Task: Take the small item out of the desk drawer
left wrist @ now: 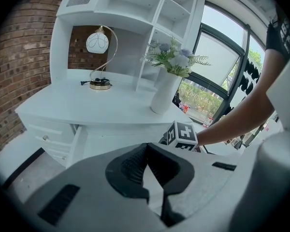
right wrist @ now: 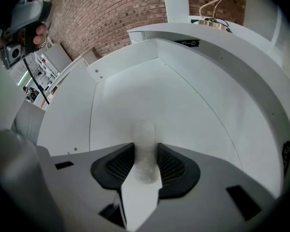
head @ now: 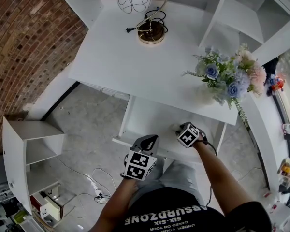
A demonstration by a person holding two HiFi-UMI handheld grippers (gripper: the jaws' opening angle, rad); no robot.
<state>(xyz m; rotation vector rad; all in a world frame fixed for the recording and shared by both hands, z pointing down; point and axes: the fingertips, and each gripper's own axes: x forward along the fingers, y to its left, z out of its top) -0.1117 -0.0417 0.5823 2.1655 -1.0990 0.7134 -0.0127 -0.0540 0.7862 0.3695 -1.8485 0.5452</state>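
- Small white item (right wrist: 144,129) sits inside the open drawer (right wrist: 193,110), at 6 o'clock of the desk (head: 121,57) in the head view.
- Right gripper (right wrist: 145,148) clamps it between its 2 jaws.
- Left gripper (left wrist: 146,149), at 8 o'clock of the right one, is clenched on nothing.

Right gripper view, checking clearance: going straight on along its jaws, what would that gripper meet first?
The small white item, pinched between the pads of the right gripper; just beyond it, probably the drawer floor.

White desk (head: 111,57) with lamp (head: 151,32), flower vase (left wrist: 164,93)
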